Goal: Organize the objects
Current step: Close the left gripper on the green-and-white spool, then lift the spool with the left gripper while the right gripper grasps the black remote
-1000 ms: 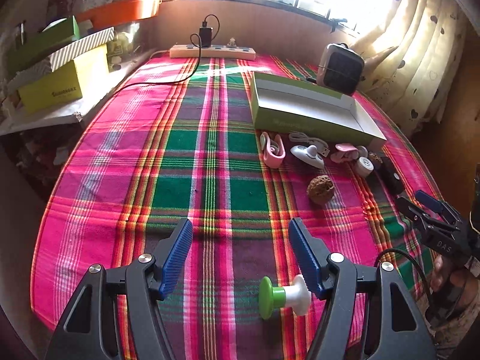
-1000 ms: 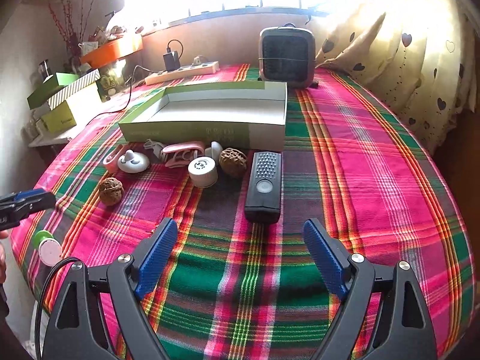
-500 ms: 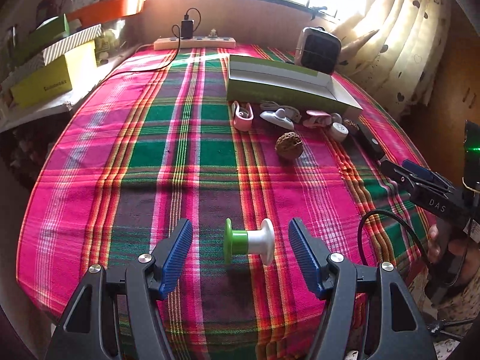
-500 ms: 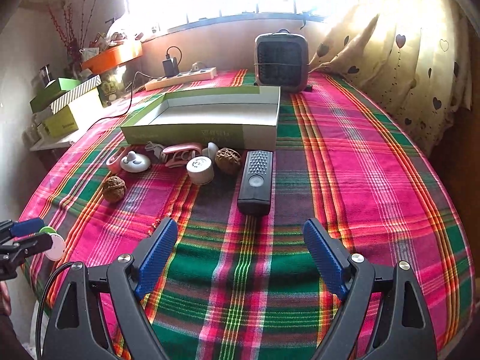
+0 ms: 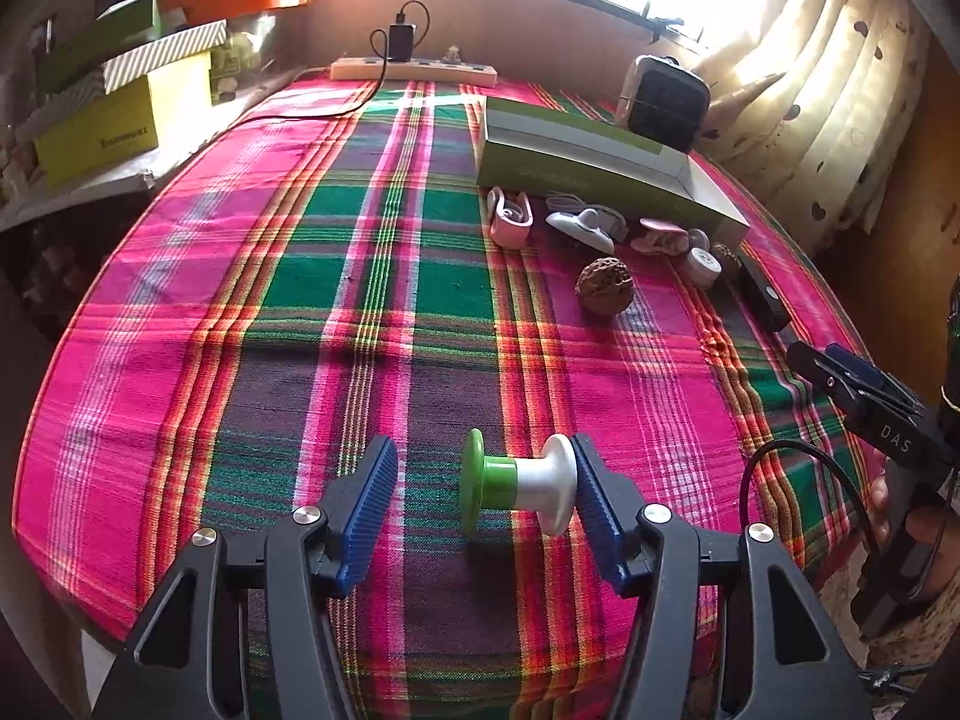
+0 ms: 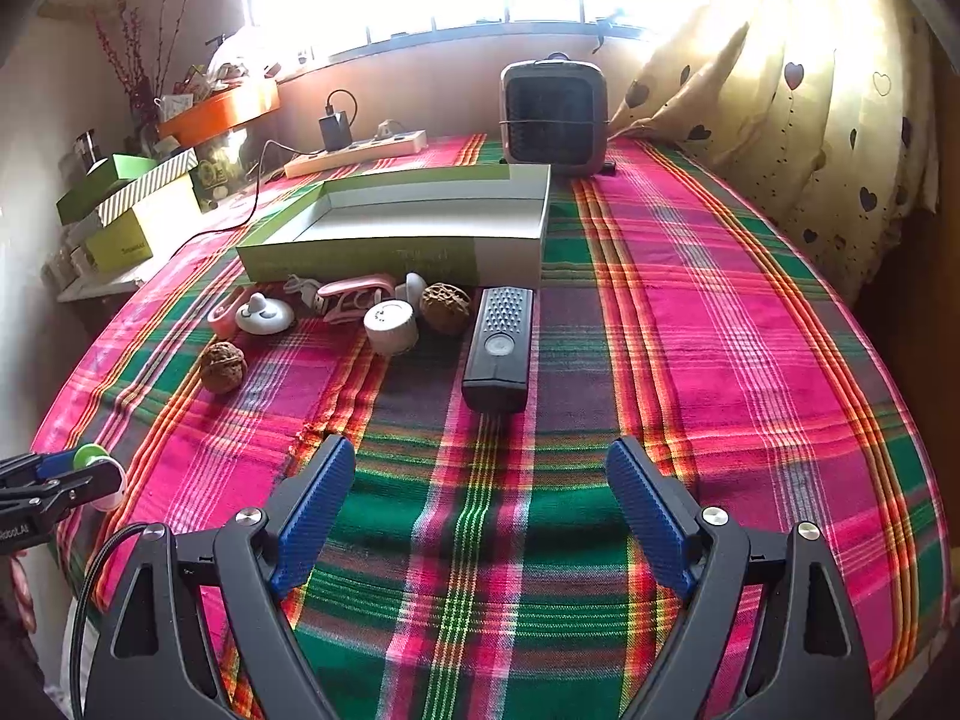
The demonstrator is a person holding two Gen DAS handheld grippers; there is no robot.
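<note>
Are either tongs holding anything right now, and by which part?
Nothing gripped. The green-and-white plastic spool lies between the closing left tongs. Right tongs open.

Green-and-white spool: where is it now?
Left wrist view: spool lies on the cloth between the left tongs, white end against the right pad, left pad clear.

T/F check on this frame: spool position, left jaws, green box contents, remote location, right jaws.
1. The green and white spool lies on its side between the left gripper jaws. True.
2. The left jaws clamp it from both sides. False: they have just been closing, but a gap remains on the green side.
3. The green box holds the walnuts. False: it looks empty.
4. The black remote lies in front of the box. True.
5. The right gripper holds something. False: open, empty.
</note>
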